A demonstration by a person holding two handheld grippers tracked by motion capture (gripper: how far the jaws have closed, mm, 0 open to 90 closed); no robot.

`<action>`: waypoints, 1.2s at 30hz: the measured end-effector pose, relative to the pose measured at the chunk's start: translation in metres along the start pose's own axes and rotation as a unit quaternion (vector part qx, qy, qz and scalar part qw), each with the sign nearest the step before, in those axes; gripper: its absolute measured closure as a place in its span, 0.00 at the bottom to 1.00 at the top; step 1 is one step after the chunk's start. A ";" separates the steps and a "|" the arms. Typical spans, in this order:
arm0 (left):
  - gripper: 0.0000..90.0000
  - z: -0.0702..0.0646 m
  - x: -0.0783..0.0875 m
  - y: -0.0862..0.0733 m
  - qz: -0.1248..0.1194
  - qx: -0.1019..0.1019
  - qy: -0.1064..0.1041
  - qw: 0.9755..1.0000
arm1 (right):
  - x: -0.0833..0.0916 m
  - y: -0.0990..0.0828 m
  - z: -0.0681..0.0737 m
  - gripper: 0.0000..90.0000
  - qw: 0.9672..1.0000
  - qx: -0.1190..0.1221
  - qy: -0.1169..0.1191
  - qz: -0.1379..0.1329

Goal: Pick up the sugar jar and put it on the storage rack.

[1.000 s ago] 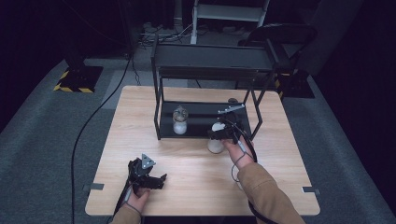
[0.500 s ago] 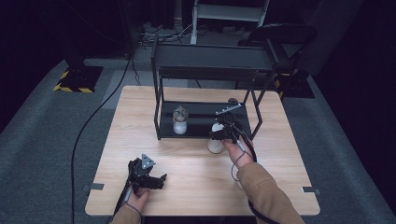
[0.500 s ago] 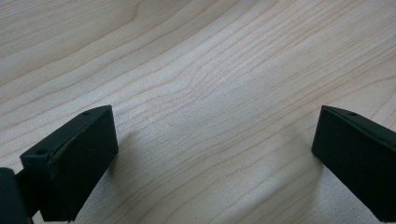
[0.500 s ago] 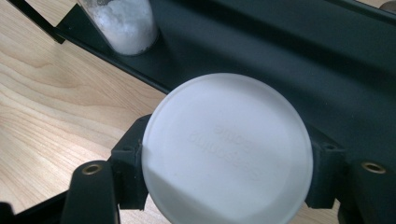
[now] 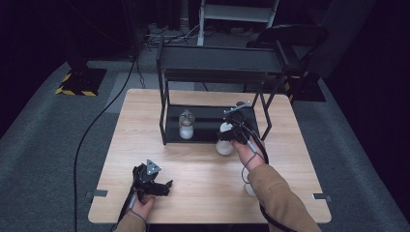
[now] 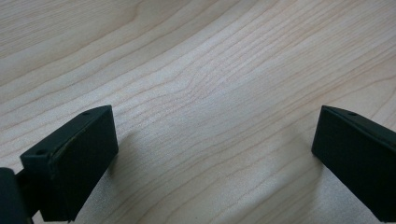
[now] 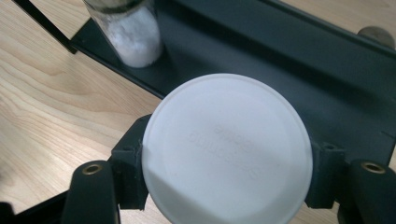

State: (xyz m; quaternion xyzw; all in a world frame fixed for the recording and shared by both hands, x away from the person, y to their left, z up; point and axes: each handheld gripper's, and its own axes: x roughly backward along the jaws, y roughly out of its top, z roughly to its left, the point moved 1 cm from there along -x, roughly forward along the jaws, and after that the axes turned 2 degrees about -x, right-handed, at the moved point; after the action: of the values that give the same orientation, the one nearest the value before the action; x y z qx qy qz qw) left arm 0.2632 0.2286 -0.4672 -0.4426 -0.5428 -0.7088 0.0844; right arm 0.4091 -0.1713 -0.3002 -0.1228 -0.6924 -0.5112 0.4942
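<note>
High view: wooden table (image 5: 193, 164) with black two-tier rack (image 5: 212, 96) standing toward its far side. Left gripper (image 5: 167, 185) low on the near left of the table, held by the left hand (image 5: 141, 207), well apart from the rack. Right gripper (image 5: 231, 134) at the rack's near edge, held by the right hand (image 5: 251, 153), sleeve entering from the bottom right. White bottle (image 5: 225, 140) upright between its jaws, base on or just above the tabletop right in front of the lower shelf; contact with the wood cannot be told. Glass jar (image 5: 186, 124) with white contents upright on the lower shelf, left of the bottle, apart from it.

Left gripper view: jaws spread wide, nothing between them, bare wood grain (image 6: 210, 93) beneath.

Right gripper view: jaws closed against both sides of the white bottle (image 7: 227, 149), seen from above as a round white lid bearing faint embossed lettering, not legible. Right gripper (image 7: 227, 186) pads touching the bottle at left and right. Glass jar (image 7: 128, 32) beyond at upper left, standing on the black lower shelf (image 7: 280, 74), white powder filling its lower part. Shelf edge directly behind the bottle; table wood (image 7: 51, 102) to the left.
</note>
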 end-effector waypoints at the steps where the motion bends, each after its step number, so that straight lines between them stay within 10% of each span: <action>1: 0.00 0.000 0.000 0.000 0.000 0.000 0.000 1.000 | 0.002 0.002 -0.001 0.37 1.000 -0.001 0.002 -0.002; 19: 0.00 0.000 0.000 0.000 0.001 -0.001 0.000 1.000 | 0.015 0.031 0.000 0.37 1.000 0.004 -0.007 -0.021; 36: 0.00 0.000 0.000 0.000 0.000 0.000 0.000 1.000 | -0.025 0.052 0.006 0.37 1.000 0.001 0.003 -0.022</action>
State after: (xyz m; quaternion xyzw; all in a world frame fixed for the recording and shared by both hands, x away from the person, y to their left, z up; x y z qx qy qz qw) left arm 0.2632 0.2286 -0.4671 -0.4428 -0.5423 -0.7090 0.0846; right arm 0.4531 -0.1342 -0.2897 -0.1056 -0.6941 -0.5216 0.4849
